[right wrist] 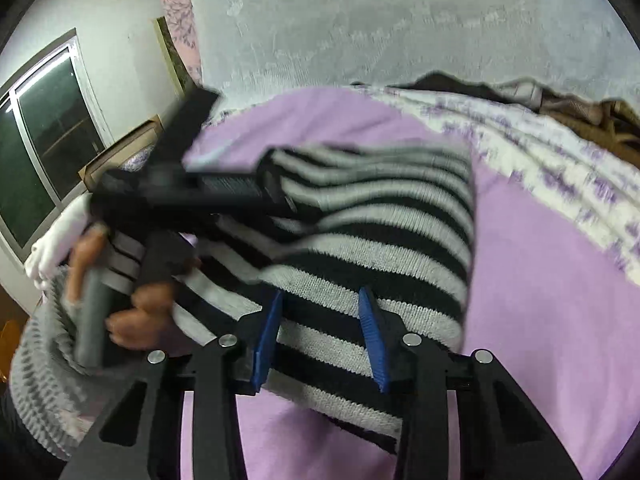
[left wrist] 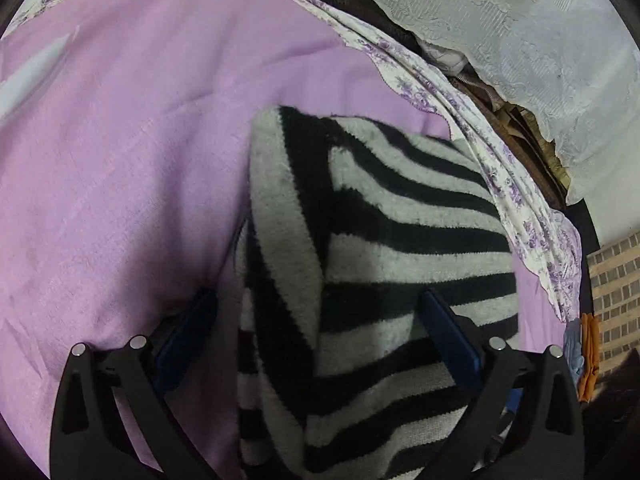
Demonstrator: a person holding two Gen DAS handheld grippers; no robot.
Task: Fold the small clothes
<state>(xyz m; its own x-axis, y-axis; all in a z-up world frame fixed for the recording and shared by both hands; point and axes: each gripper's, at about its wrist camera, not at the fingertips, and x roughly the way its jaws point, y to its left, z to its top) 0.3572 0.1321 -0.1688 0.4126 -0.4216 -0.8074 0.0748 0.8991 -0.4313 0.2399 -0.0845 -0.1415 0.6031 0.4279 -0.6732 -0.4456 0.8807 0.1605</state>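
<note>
We saw the left gripper point(right wrist: 280, 196) and the hand point(right wrist: 120, 300) smeared by blur; the striped garment point(left wrist: 380, 280) ran past the picture's bottom edge.

Striped sweater point(left wrist: 400, 240) on bedsheet point(left wrist: 120, 160); floral cloth point(left wrist: 520, 200) behind it; wall point(left wrist: 560, 40) beyond.

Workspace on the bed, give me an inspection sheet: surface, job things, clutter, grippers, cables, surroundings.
Surface: lilac sheet, lightly creased.
Job's things: black-and-grey striped knit garment, partly folded, lying on the sheet.
Clutter: purple floral cloth along the far edge; brown fabrics behind it; white bundle near the window.
Grippers: left gripper open, astride the garment; right gripper with the garment between its blue pads, contact unclear. A hand holds the left gripper.
Cables: nothing seen.
Surroundings: pale lace curtain, window, brick-pattern wall.
</note>
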